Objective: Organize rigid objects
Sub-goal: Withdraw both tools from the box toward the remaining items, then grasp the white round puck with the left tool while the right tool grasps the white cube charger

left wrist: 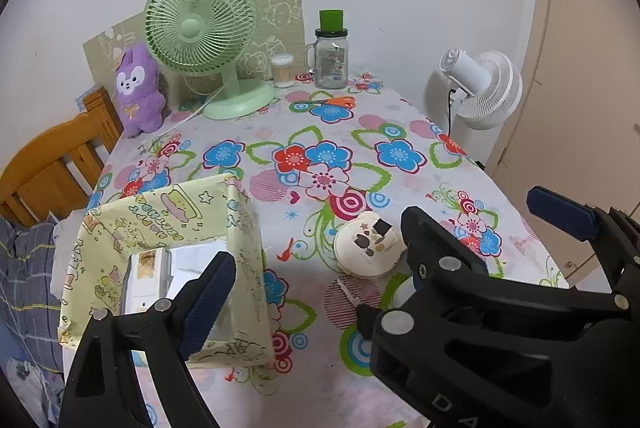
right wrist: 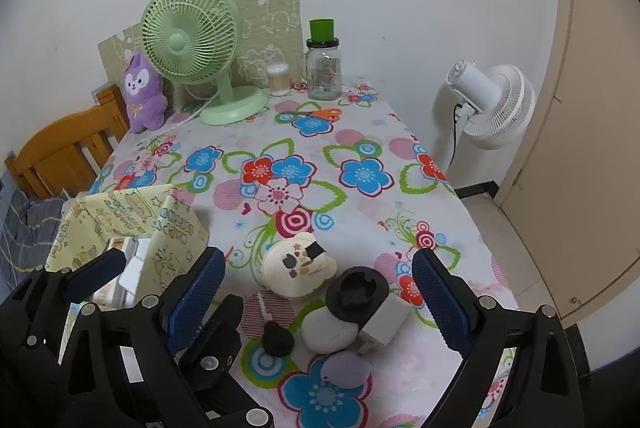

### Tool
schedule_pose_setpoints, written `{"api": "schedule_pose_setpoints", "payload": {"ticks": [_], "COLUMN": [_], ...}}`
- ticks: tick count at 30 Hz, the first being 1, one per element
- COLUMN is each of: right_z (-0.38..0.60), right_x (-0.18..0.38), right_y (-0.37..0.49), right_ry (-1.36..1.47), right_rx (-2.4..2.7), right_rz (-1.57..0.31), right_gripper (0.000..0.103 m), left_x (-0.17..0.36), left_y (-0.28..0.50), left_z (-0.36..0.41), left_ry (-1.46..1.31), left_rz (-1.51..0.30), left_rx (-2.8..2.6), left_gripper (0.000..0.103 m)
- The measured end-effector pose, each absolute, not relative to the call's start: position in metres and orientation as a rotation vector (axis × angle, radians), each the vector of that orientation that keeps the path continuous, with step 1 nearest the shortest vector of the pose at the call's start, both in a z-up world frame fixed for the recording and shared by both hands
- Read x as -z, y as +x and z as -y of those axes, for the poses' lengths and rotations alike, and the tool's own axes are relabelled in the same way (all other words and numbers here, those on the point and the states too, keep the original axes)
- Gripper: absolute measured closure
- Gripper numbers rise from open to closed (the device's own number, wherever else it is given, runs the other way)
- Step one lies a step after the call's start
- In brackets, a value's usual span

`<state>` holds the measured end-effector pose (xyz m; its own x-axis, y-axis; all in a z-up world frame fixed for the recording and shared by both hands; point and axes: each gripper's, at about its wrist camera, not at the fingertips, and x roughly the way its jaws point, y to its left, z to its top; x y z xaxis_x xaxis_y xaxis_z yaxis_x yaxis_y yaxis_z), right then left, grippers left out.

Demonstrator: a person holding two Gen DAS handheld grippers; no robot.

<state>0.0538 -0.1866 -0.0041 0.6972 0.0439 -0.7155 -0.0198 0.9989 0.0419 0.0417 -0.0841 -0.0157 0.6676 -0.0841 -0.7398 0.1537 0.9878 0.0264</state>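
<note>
Partly done, judging by the layout. Yellow cartoon-print box (left wrist: 168, 268) at near left of the floral desk (left wrist: 400, 132) already holding at least one item, a whitish rectangular pack (left wrist: 146, 280); rest of contents hidden by box walls.

Still loose on the desk, near centre: cream round bear-shaped case (right wrist: 298, 270) with dark patches, black round cap-like piece (right wrist: 356, 294) resting on a white pebble-shaped object (right wrist: 326, 334), white plug adapter (right wrist: 386, 320) touching it, small black lump (right wrist: 278, 338), pale lilac flat piece (right wrist: 346, 368) nearest. All close together, just right of the box.

Left tongs (left wrist: 384, 260) spread wide, nothing between them; left finger over the box opening, right finger beside the bear case. Right tongs (right wrist: 320, 304) spread wide too, empty, framing the loose cluster.

Far end untouched: green desk fan (left wrist: 200, 28), purple plush (left wrist: 138, 88), cotton-swab tub (left wrist: 282, 70), glass mug jar (left wrist: 331, 62) with green cup on top, orange scissors (left wrist: 332, 103).

Left to do, likely: move each loose piece into the box; scissors maybe also.
</note>
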Motion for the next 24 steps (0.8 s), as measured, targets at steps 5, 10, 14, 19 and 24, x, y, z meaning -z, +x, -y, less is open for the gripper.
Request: {"api": "schedule_pose_setpoints", "payload": {"ticks": [5, 10, 14, 19, 24], "right_z": [0.193, 0.199, 0.205, 0.211, 0.217], "right_x": [0.012, 0.021, 0.031, 0.040, 0.050], "right_y": [0.056, 0.059, 0.063, 0.065, 0.069], "right_ry": [0.036, 0.036, 0.073, 0.078, 0.082], "right_rx": [-0.018, -0.014, -0.021, -0.027, -0.046], "right_rz": [-0.809, -0.831, -0.863, -0.881, -0.891], "right_gripper": [0.006, 0.006, 0.006, 0.006, 0.006], "left_x": [0.024, 0.031, 0.037, 0.046, 0.055], "left_y": [0.045, 0.047, 0.050, 0.053, 0.057], "left_z": [0.089, 0.095, 0.099, 0.106, 0.114], "left_ry": [0.078, 0.084, 0.075, 0.073, 0.072], "left_rz": [-0.841, -0.851, -0.861, -0.878, -0.892], "left_rx": [0.143, 0.146, 0.154, 0.166, 0.180], "left_gripper": [0.011, 0.011, 0.011, 0.011, 0.011]}}
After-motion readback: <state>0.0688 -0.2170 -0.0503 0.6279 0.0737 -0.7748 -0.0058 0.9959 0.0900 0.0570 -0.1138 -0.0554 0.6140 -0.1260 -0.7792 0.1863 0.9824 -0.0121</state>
